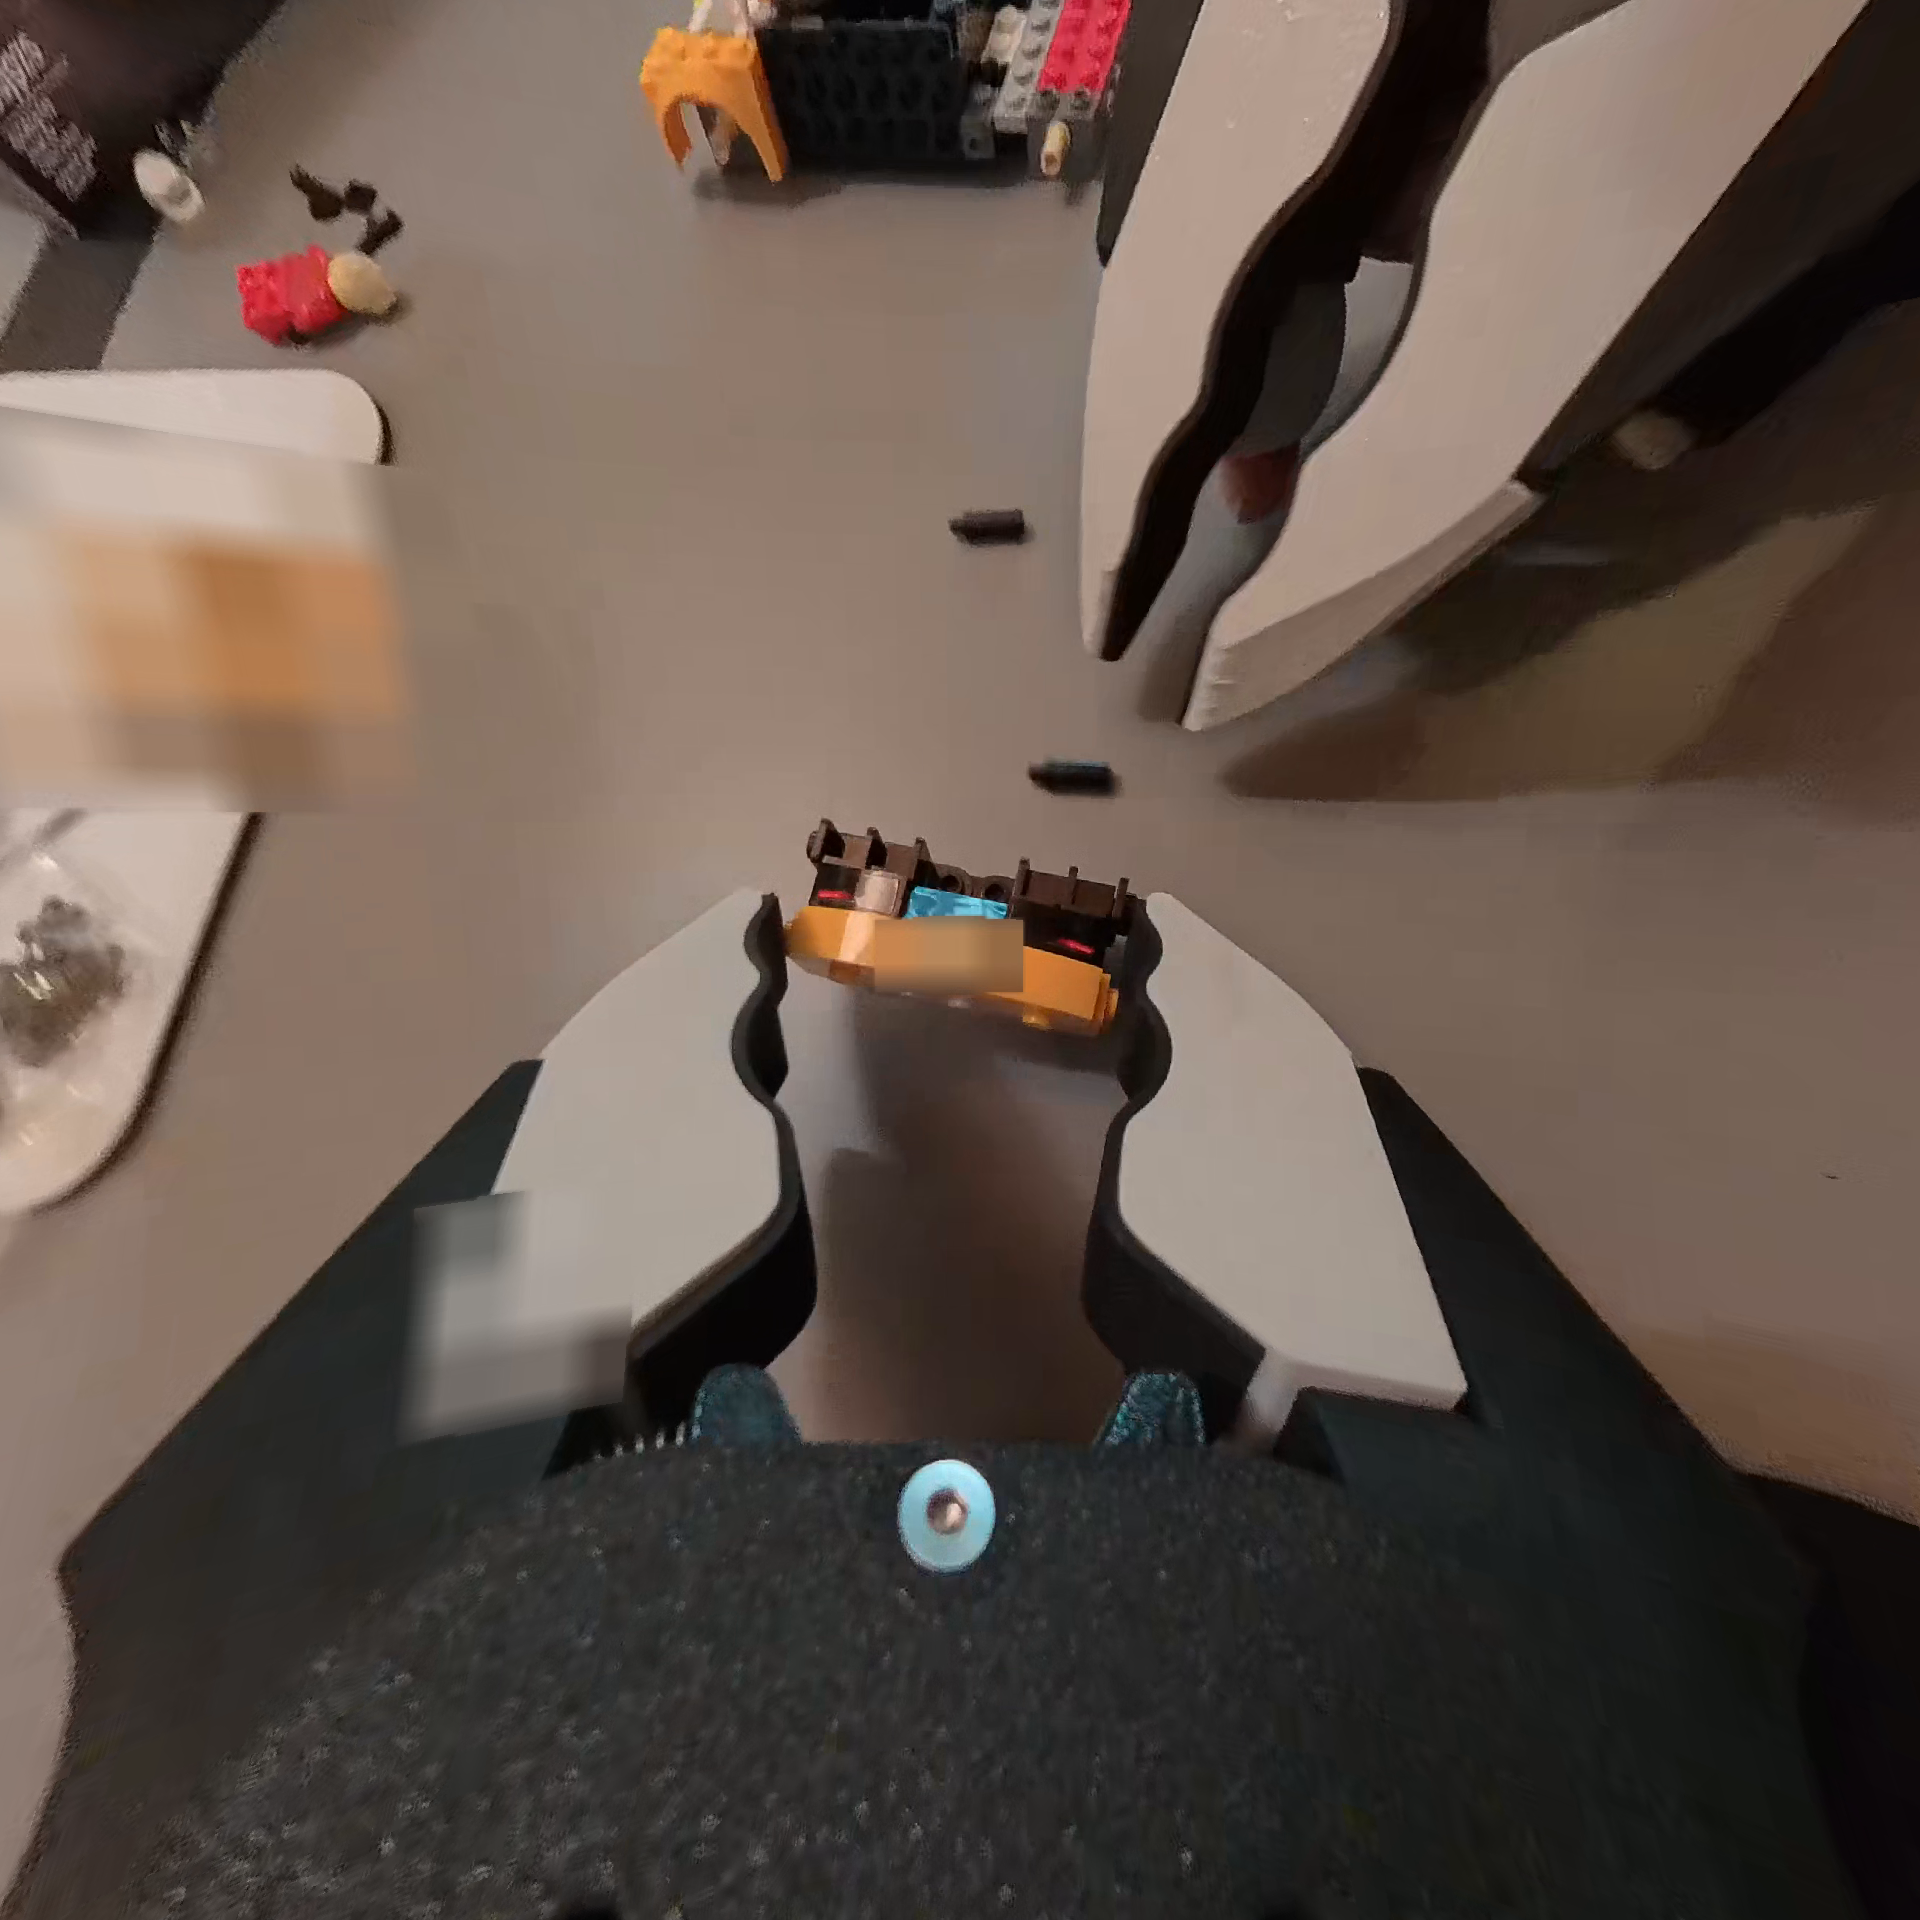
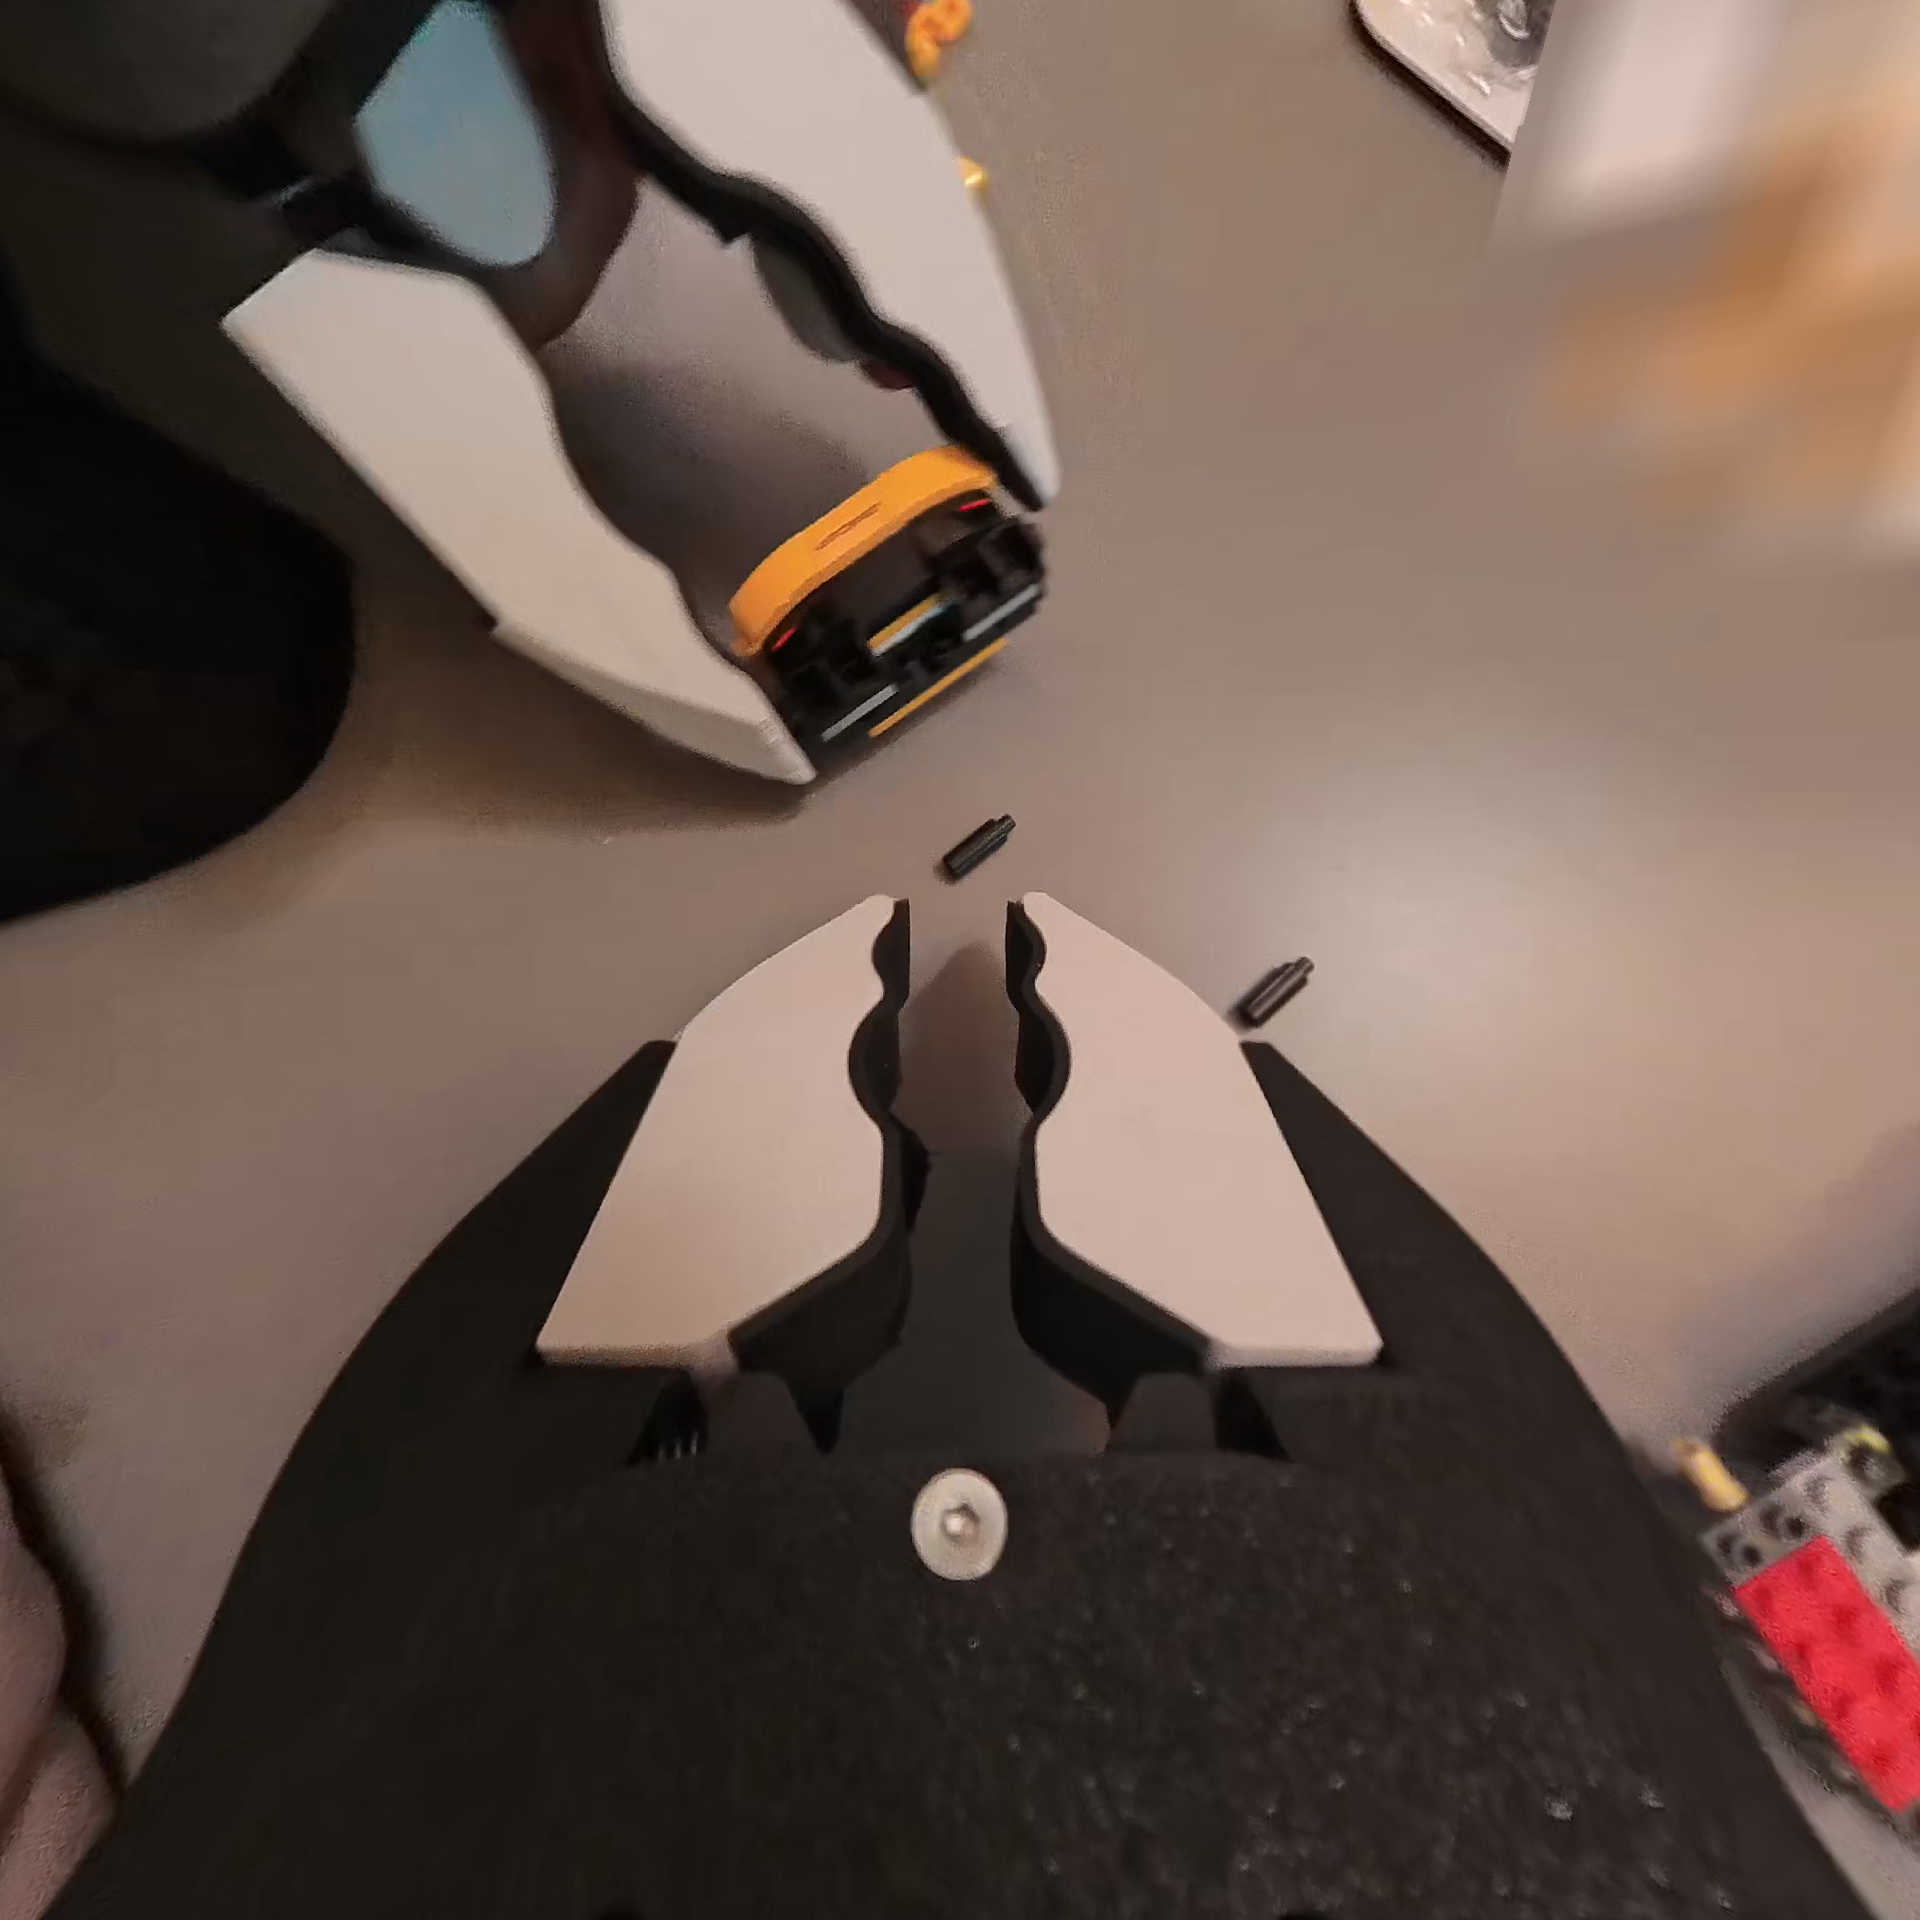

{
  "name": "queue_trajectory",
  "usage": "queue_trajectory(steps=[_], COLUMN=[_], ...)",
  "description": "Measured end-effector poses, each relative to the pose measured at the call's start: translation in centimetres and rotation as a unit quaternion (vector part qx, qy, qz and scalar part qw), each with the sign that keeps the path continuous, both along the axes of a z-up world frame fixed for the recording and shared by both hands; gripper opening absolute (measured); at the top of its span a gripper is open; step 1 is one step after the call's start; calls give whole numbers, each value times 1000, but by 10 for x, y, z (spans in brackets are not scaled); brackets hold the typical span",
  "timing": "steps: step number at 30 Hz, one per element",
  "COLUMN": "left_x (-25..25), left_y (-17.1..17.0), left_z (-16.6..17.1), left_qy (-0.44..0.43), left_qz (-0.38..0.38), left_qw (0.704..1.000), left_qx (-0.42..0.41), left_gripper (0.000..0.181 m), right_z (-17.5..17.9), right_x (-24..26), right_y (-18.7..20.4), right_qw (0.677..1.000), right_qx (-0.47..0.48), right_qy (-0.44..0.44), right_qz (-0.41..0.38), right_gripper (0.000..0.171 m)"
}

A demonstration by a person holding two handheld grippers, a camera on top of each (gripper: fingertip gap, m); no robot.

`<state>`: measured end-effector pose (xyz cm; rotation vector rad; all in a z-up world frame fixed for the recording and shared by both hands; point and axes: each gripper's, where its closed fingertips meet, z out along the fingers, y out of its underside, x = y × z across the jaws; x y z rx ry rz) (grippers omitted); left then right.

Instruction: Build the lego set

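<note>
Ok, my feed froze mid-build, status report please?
Left gripper shut on orange-and-black sub-assembly. Right gripper open, empty, tips just short of a black pin on the table. Second black pin beside right finger. Nothing in the way.

No readable text, numbers, brands or signs anywhere. Pale print on the side of a dark box (image 1: pixel 57 114) at the far left table edge in the left wrist view, too blurred and cropped to make out. Small dark marking on the curved face of the orange lego piece (image 2: pixel 831 545) in the right wrist view, too small and smeared to read. Same piece in the left wrist view: no marking legible. Nothing printed on the loose bricks or pins.
</note>
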<state>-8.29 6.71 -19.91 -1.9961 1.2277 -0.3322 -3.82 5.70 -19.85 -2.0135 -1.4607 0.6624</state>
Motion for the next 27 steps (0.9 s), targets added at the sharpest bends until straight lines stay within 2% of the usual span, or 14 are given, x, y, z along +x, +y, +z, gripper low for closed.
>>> queue_trajectory(steps=[3,7,16,19,23,27], left_x=[-3,1,3,3,5,8], left_y=[-10,-13,-19,-22,-24,-26], left_z=[-5,-9,0,2,-2,-1], left_qy=[6,7,-26,-42,-38,-36], left_qz=[28,24,16,6,-17,-30], left_qw=[1000,1000,999,999,999,999], left_qx=[-6,-8,-10,-17,-7,3], left_gripper=[62,62,64,64,66,59], right_z=[-6,-10,-14,-14,-12,-2], right_x=[-2,-8,-12,-11,-7,-5], right_y=[2,4,10,7,-6,-8], right_qw=[999,997,994,996,993,981], right_qx=[20,25,42,43,50,76], right_qy=[-22,-41,-82,-78,-70,-88], right_qz=[-31,-53,-51,-16,76,155], right_gripper=[20,22,5,5,5,5])
